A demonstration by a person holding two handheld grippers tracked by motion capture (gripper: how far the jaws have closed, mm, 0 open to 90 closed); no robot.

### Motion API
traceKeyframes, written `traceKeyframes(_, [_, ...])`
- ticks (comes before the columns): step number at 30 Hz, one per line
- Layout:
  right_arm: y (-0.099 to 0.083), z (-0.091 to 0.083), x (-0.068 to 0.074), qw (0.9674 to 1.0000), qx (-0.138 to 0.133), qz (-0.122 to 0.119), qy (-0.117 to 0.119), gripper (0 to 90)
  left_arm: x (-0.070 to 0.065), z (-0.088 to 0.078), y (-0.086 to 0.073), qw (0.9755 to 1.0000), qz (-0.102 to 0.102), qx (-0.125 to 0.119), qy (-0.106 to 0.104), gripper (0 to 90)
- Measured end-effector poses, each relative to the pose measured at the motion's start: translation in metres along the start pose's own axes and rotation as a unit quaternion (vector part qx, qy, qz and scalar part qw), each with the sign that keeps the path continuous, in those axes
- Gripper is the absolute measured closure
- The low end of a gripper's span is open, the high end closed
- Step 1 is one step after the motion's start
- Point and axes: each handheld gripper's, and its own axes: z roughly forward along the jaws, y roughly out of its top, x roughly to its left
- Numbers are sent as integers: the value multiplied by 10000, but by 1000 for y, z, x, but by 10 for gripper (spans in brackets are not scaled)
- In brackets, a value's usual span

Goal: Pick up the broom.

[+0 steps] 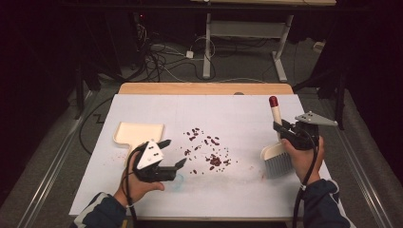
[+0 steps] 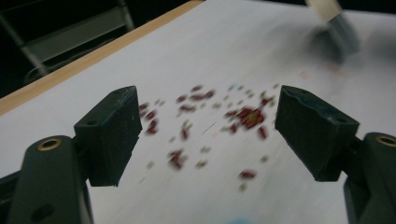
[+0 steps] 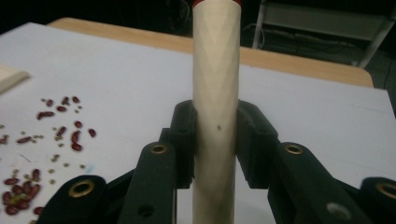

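Note:
Red beans [image 1: 211, 153] and small crumbs lie scattered over the middle of the white table cover [image 1: 237, 114]; they also spread between my left jaws as blurred red beans [image 2: 210, 123] and sit at the left as beans [image 3: 65, 130]. My right gripper [image 1: 284, 129] is shut on the cream handle of a small brush [image 1: 275, 156], whose grey bristles hang at the table's right side. That handle [image 3: 215, 93], tipped red, stands upright between the jaws. My left gripper [image 1: 175, 154] is open and holds nothing, just left of the beans. A cream dustpan [image 1: 138, 133] lies behind it.
The wooden table edge [image 1: 204, 88] runs along the far side. Beyond it stand a white desk frame [image 1: 247, 33] and loose cables [image 1: 161, 61] on the floor. A faint blue mark [image 1: 177, 179] sits on the cover by my left hand.

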Motion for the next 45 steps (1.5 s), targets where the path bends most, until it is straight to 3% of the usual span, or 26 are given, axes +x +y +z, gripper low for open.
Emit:
traceKeyframes(4, [6, -14, 14, 9995, -313, -24, 87, 704, -24, 25, 24, 9987, 124, -149, -468, 240])
traceKeyframes(6, [8, -19, 22, 9989, -460, -64, 105, 704, -35, 37, 33, 9970, 62, -242, -733, 248])
traceKeyframes(7, [9, -21, 27, 9986, -500, -93, 143, 704, -35, 37, 33, 9970, 62, -242, -733, 247])
traceKeyframes(8, [10, -23, 32, 9982, -562, -96, 158, 704, -45, 49, 41, 9952, 13, -283, -939, 248])
traceKeyframes(12, [12, -26, 54, 9969, -720, -249, 201, 704, -60, 70, 53, 9916, -99, -308, -1256, 255])
traceKeyframes(15, [11, -28, 69, 9955, -845, -331, 288, 704, -64, 80, 56, 9890, -219, -297, -1431, 268])
traceKeyframes(17, [11, -29, 80, 9945, -866, -413, 415, 703, -66, 94, 57, 9861, -437, -260, -1582, 299])
traceKeyframes(21, [11, -35, 99, 9917, -990, -573, 593, 703, -67, 106, 56, 9872, -421, -126, -1530, 367])
traceKeyframes(22, [11, -36, 103, 9909, -1048, -572, 626, 702, -67, 106, 55, 9871, -449, -142, -1533, 377])
traceKeyframes(24, [12, -39, 110, 9895, -1079, -647, 707, 702, -63, 105, 52, 9843, -460, -205, -1692, 428])
traceKeyframes(26, [11, -43, 115, 9887, -1151, -660, 702, 702, -61, 102, 51, 9852, -363, -204, -1664, 492])
traceKeyframes(27, [11, -43, 115, 9887, -1151, -660, 702, 702, -61, 102, 51, 9852, -363, -204, -1664, 554])
traceKeyframes(28, [12, -44, 117, 9881, -1168, -708, 708, 702, -59, 100, 50, 9846, -329, -223, -1701, 554])
traceKeyframes(29, [12, -46, 118, 9872, -1211, -693, 771, 701, -56, 96, 49, 9867, -257, -222, -1589, 601])
traceKeyframes(31, [13, -48, 119, 9869, -1214, -715, 788, 699, -54, 94, 49, 9873, -225, -198, -1560, 624])
traceKeyframes(34, [13, -50, 118, 9844, -1245, -729, 1010, 691, -42, 84, 48, 9868, -113, -118, -1613, 645])
traceKeyframes(37, [16, -53, 116, 9803, -1175, -915, 1298, 636, -34, 74, 46, 9858, 95, -41, -1674, 657])
traceKeyframes(39, [17, -54, 113, 9729, -1100, -1073, 1729, 577, -31, 66, 44, 9854, 264, 59, -1682, 658])
traceKeyframes(41, [17, -57, 113, 9665, -1084, -1427, 1835, 529, -29, 63, 44, 9846, 272, 77, -1724, 658])
traceKeyframes(42, [16, -58, 114, 9617, -1019, -1600, 1981, 508, -25, 57, 42, 9824, 291, 130, -1841, 658])
traceKeyframes(43, [16, -58, 114, 9617, -1019, -1600, 1981, 508, -25, 57, 42, 9824, 291, 130, -1841, 658])
traceKeyframes(44, [15, -59, 114, 9522, -786, -2022, 2152, 464, -23, 51, 41, 9806, 428, 169, -1907, 658])
traceKeyframes(45, [13, -58, 113, 9455, -708, -2212, 2284, 457, -22, 48, 40, 9787, 459, 175, -1994, 658])
